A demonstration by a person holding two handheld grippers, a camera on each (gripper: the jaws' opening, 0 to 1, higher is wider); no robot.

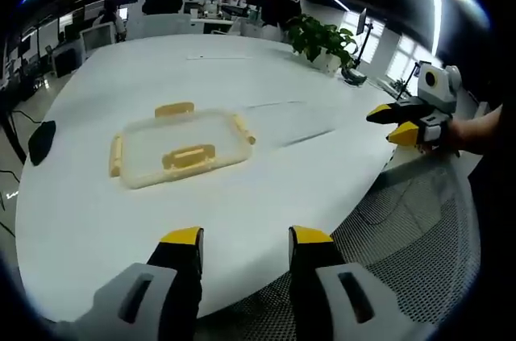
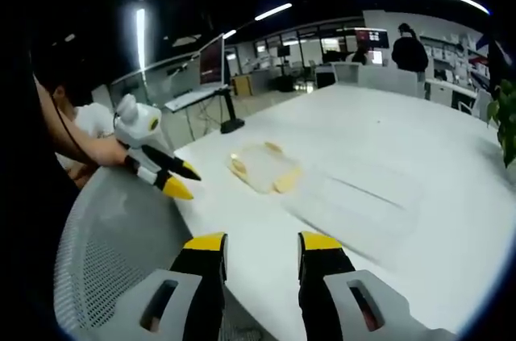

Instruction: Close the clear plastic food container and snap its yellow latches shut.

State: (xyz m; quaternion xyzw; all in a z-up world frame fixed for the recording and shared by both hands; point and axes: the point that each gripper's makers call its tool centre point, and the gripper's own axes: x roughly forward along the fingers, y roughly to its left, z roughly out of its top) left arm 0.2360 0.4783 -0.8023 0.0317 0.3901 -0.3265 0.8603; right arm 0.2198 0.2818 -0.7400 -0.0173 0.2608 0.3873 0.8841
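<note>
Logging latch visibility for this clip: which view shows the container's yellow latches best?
The left gripper view: the container sits near and sharp, with yellow latches showing along its edges. In the right gripper view it is farther and blurred.

The left tongs [image 1: 245, 238] are pointing forward with their yellow-tipped jaws standing apart and nothing between them. The right tongs [image 2: 261, 243] are likewise gaping, holding nothing. In the left gripper view, the right tongs [image 1: 397, 124] are entering from the right, gripped by a hand [image 1: 458, 133]. In the right gripper view, the left tongs [image 2: 179, 179] are reaching in from the left, jaws parted, a hand [image 2: 111, 150] holding them.
</note>
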